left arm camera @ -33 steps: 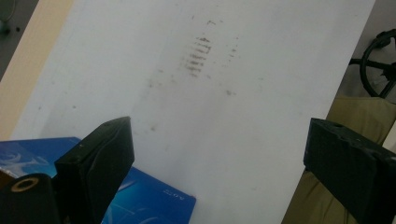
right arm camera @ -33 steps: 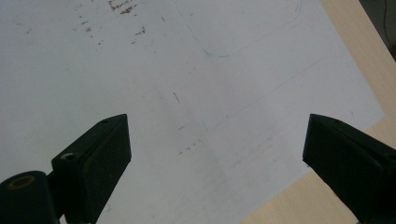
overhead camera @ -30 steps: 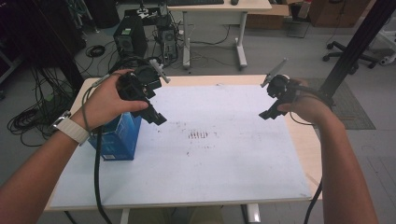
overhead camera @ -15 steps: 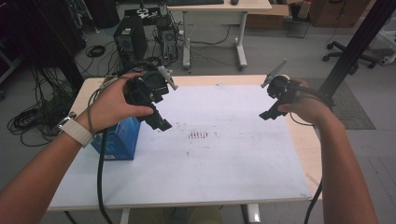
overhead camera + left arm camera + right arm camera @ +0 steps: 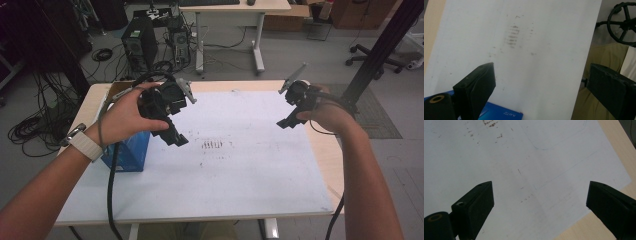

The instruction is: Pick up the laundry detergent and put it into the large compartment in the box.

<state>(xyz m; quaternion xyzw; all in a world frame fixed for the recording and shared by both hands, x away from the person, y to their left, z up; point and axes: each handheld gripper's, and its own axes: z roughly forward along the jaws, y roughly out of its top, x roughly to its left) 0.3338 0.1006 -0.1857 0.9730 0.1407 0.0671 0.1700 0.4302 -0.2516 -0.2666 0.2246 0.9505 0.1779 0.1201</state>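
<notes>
Surface (image 5: pixel 250 175) is carrying a white sheet (image 5: pixel 240 165); the blue box (image 5: pixel 127 152) is sitting at its left edge, under the left gripper (image 5: pixel 172 135). Both grippers' fingers are standing wide, holding nothing. Risk: L cable (image 5: pixel 112 190) snagging the box and dragging it off. Vs earlier: L gripper is lifting away from the box toward centre; right gripper (image 5: pixel 290 120) unchanged.

A grey floor (image 5: pixel 300 60) is stretching behind the wooden table (image 5: pixel 327 150), whose top is wearing a white sheet (image 5: pixel 250 175). A second desk (image 5: pixel 235 10) is standing at the far side, with 2 computer towers (image 5: pixel 137 47) and tangled cables (image 5: pixel 30 132) lying on the floor beside it. A black office chair (image 5: pixel 380 55) is sitting at right, near what is probably a dark mat (image 5: pixel 377 112)
</notes>
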